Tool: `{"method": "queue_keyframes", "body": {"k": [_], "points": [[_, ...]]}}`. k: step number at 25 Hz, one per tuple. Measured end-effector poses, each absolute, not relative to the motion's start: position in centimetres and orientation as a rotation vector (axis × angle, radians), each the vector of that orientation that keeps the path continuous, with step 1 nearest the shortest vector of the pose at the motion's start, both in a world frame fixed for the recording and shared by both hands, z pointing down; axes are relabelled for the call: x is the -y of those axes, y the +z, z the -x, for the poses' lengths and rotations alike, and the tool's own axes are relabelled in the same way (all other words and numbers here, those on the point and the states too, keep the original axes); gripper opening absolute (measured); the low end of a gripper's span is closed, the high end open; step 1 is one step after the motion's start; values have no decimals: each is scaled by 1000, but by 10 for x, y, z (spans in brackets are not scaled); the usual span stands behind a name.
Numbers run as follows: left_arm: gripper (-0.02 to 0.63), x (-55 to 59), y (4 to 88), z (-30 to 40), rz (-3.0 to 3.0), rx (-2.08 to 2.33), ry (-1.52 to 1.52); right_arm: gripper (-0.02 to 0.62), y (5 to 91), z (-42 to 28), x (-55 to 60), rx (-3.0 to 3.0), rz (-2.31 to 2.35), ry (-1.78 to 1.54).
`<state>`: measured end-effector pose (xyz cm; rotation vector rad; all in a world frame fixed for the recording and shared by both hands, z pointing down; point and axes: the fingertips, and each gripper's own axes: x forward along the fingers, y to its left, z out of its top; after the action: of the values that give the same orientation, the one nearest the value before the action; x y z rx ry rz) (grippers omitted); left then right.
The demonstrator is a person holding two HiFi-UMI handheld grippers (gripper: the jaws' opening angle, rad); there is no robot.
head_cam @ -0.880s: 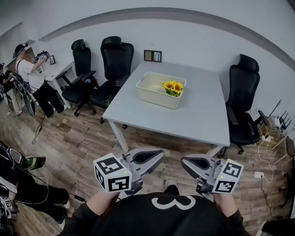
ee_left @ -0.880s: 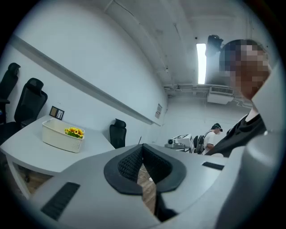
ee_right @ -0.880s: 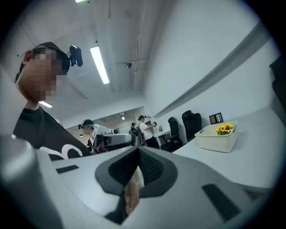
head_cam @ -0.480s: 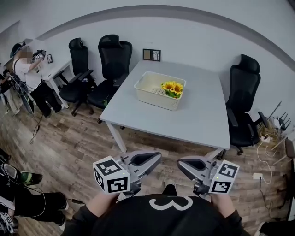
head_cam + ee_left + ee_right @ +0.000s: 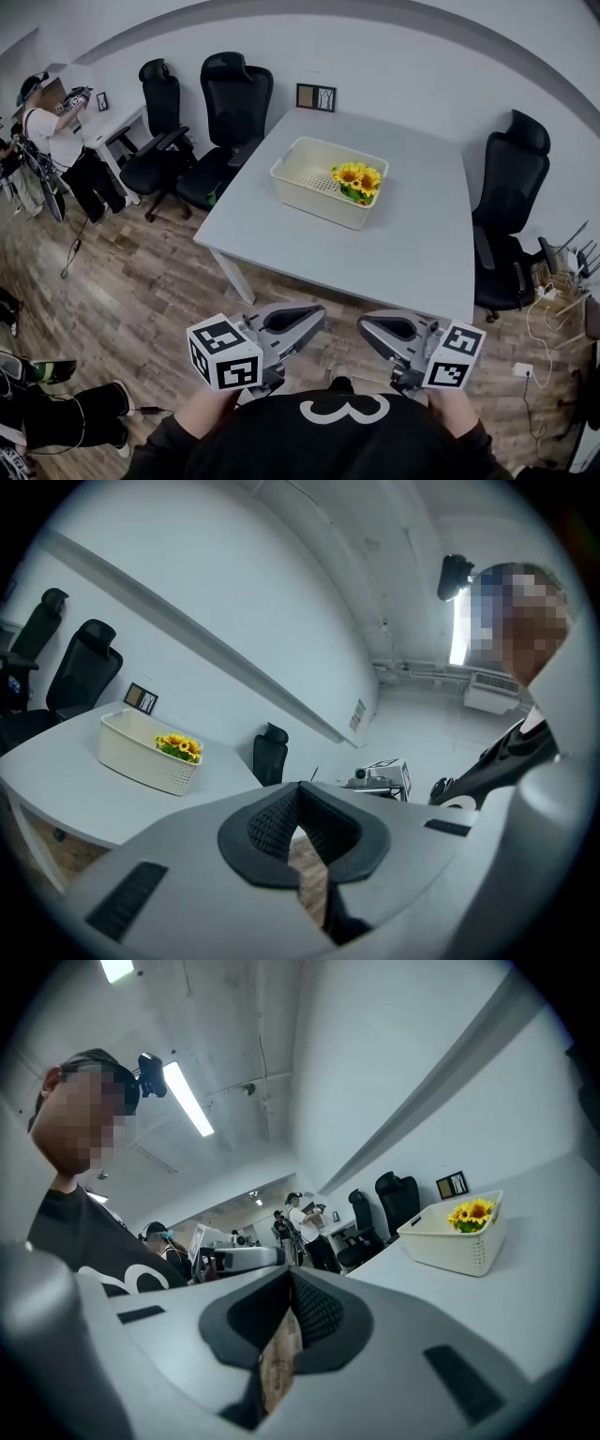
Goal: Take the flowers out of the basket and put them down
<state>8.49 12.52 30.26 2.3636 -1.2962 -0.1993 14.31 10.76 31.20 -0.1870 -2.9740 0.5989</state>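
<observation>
In the head view, the flowers (image 5: 357,178) are seen inside the basket (image 5: 309,174) on the table (image 5: 394,246), well apart from the left gripper (image 5: 321,316) and the right gripper (image 5: 363,324). In the left gripper view, the jaws are pressed together, with nothing between them. In the right gripper view, the jaws are likewise closed and empty.

Basket (image 5: 317,200): cream plastic, rectangular, perforated walls, upright, open top. Sits upper centre of the head view on the grey table (image 5: 394,244), angled to its edges. Flowers (image 5: 357,178): 1 bunch of yellow sunflowers with green leaves, inside the basket at its right end, heads poking above the rim.
</observation>
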Motion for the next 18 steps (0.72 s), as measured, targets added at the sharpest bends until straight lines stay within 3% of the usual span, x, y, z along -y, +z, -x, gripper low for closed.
{"method": "queue_keyframes", "body": {"k": [18], "points": [[12, 49, 302, -106, -2327, 1357, -142, 11, 306, -165, 73, 3020, 213, 631]]}}
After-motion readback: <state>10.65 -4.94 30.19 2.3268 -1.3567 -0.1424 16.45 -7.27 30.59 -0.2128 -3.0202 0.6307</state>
